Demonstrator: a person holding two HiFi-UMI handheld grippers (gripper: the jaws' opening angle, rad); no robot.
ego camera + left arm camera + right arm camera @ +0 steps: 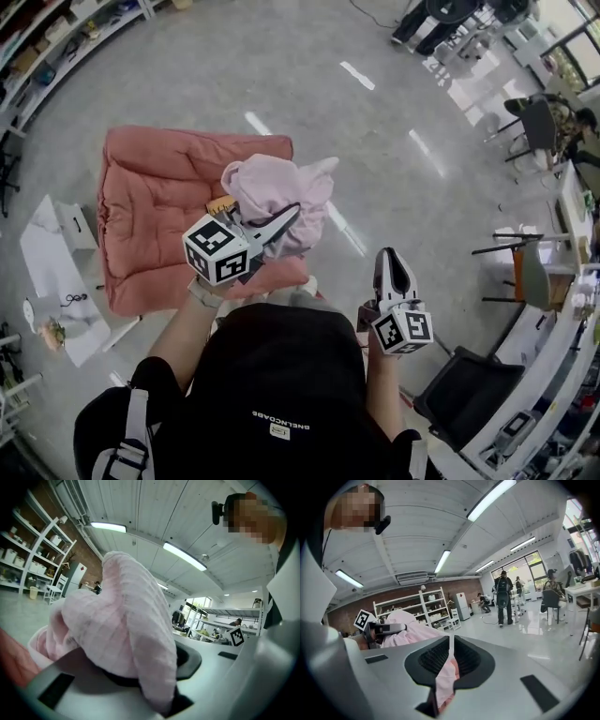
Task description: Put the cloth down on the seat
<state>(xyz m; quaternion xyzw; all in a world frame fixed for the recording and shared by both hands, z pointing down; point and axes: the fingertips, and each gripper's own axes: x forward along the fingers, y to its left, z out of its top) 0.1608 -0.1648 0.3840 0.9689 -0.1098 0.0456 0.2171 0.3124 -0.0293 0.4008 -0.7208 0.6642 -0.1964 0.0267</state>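
Holding the cloth [272, 187] bunched in the left gripper [284, 218]: fingers pinch a fold, the rest piles over the tips. It's mid-frame in the head view, up in the air over the right edge of the pink seat [150, 206], not resting on it as far as I can tell.

Right gripper [394, 258] is at lower right of frame, well apart from the cloth, fingers pressed nearly together. A pink sliver shows in the slit in its own view. Can't tell if that's pinched or just seen through; the head view shows nothing hanging from it.

Handling guess: thin, light, fully limp fabric, not fragile, unlikely to slip in the pads. It won't hold shape and will slump where released, and it could slide off the padded edge if let go too near it. The grip on a fold looks adequate. For a tidy lay, take a free corner with the right gripper and spread over seat centre.
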